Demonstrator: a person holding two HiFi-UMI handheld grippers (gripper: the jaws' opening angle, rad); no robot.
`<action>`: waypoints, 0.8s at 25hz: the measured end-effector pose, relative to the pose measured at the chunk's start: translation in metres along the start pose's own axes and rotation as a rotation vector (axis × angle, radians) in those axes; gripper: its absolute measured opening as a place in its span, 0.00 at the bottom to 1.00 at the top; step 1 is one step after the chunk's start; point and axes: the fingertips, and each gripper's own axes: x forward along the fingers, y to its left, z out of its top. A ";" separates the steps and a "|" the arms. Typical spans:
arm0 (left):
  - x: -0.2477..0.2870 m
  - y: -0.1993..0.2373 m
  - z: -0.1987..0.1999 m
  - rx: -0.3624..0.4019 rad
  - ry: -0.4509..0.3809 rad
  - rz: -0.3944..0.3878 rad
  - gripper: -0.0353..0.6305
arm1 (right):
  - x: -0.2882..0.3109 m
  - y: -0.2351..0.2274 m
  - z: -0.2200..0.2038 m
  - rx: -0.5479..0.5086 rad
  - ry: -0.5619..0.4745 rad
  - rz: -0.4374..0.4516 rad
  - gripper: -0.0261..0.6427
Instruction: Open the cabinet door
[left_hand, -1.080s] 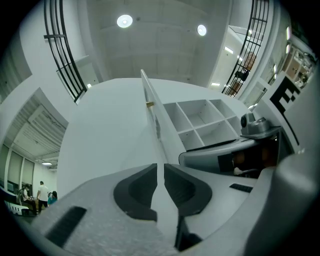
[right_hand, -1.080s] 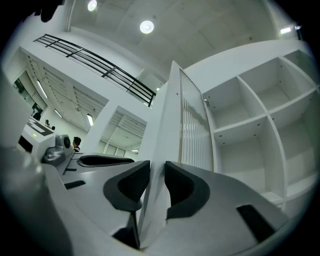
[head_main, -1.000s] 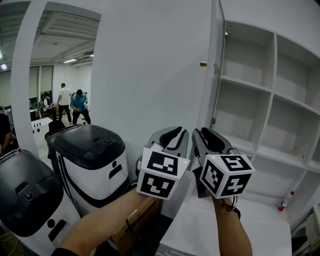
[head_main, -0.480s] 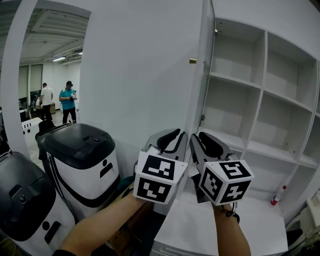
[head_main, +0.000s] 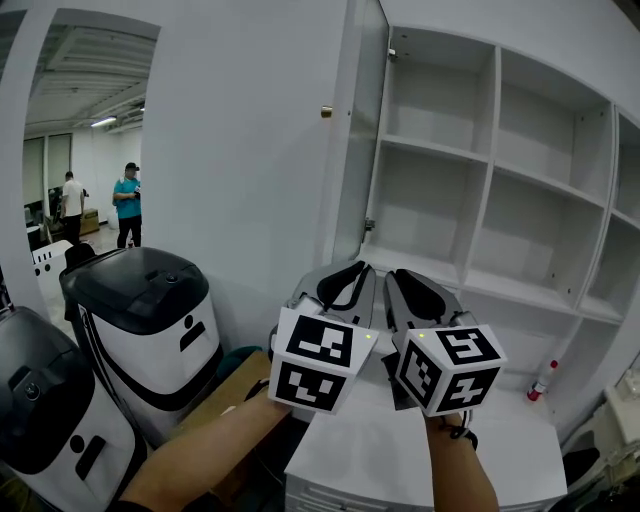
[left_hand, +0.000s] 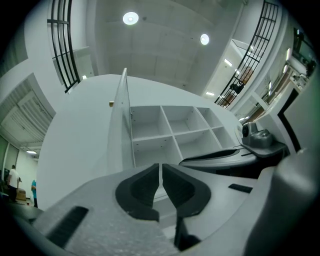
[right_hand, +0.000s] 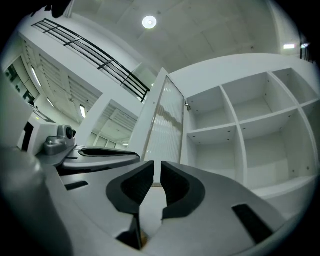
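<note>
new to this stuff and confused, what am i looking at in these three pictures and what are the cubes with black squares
A person holds a grabbing tool in each hand; the marker cubes are part of the tools. One picture comes from a camera on the person's head; the other two come from cameras on the tools, looking along their tongs. The left tongs are closed; the right tongs have just been closing to a narrow gap. Neither holds anything. Ahead stands a white cabinet with its door swung open and bare shelves. A small red-capped bottle stands on the white counter.
</note>
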 end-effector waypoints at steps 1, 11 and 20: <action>0.005 -0.009 0.000 -0.009 0.005 -0.007 0.10 | -0.006 -0.008 0.001 -0.001 0.001 -0.008 0.11; 0.038 -0.092 -0.005 -0.075 0.058 -0.068 0.08 | -0.062 -0.071 0.000 -0.009 0.024 -0.064 0.09; 0.052 -0.142 -0.005 -0.111 0.087 -0.090 0.07 | -0.100 -0.104 -0.007 -0.016 0.050 -0.087 0.07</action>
